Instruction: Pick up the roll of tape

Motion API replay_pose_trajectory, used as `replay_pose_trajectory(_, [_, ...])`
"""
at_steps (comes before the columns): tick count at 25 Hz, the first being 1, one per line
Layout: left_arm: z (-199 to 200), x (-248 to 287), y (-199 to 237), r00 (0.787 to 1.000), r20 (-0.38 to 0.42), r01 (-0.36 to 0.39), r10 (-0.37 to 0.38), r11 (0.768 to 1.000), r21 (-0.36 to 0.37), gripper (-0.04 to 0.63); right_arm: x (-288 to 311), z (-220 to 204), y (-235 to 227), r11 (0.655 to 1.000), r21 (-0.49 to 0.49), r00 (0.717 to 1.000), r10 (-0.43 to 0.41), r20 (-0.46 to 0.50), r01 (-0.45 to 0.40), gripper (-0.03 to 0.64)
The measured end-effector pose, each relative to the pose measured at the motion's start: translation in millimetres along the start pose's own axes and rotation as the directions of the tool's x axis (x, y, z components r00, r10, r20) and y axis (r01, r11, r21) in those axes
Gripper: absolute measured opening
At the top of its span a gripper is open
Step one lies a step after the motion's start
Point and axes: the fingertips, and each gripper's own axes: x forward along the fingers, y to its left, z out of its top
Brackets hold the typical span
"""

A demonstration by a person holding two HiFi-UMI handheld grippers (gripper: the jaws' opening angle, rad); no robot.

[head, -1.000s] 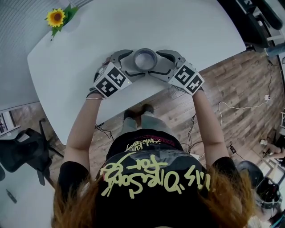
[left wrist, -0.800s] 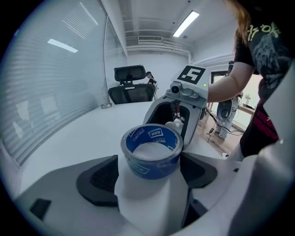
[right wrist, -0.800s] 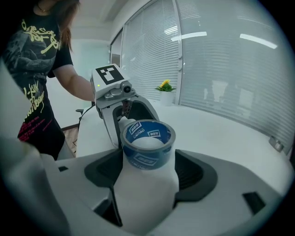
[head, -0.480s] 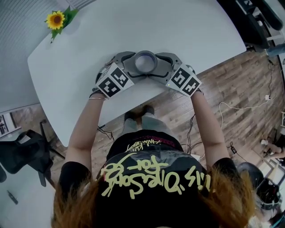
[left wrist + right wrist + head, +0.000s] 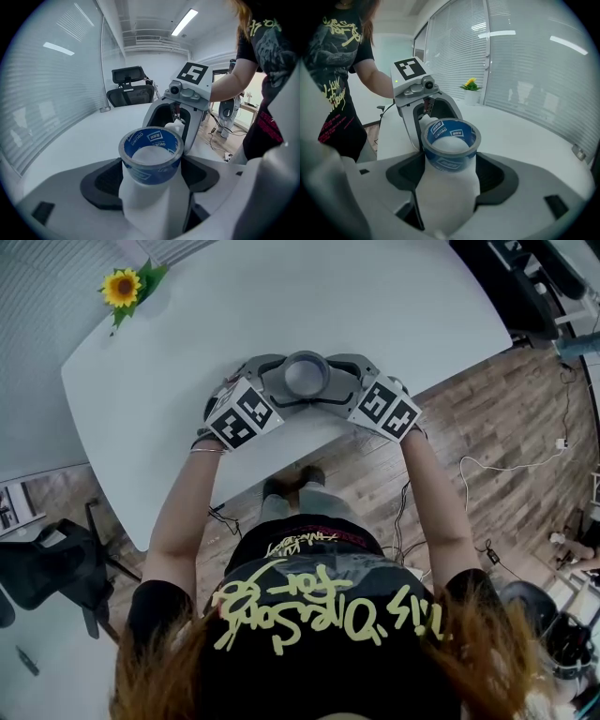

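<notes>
Centrally on the white worktop, near its front edge, the left gripper and right gripper face each other tip to tip. The fingers of each are spread to roll width and close against the sides of the roll of tape. The roll lies flat on the worktop between them.

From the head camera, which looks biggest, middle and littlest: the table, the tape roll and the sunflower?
1. The table, by far.
2 and 3. The roll of tape and the sunflower look about alike. The flower sits farther from the camera, so I won't rank those two.
</notes>
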Motion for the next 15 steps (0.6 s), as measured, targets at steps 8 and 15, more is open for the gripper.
replay_pose_trajectory(8, [14.3,-35.5,-10.4,0.999,0.051,-0.007,0.009,0.999,-0.035,0.383,-18.4,34.1,16.7,1.000,-0.030,0.999,-0.007,0.053,0.008,0.333])
replay_pose_trajectory(15, [29.3,-81.4,-20.1,0.996,0.083,-0.032,0.034,0.999,-0.032,0.383,-35.2,76.2,38.8,0.997,-0.074,0.995,-0.015,0.100,0.023,0.333])
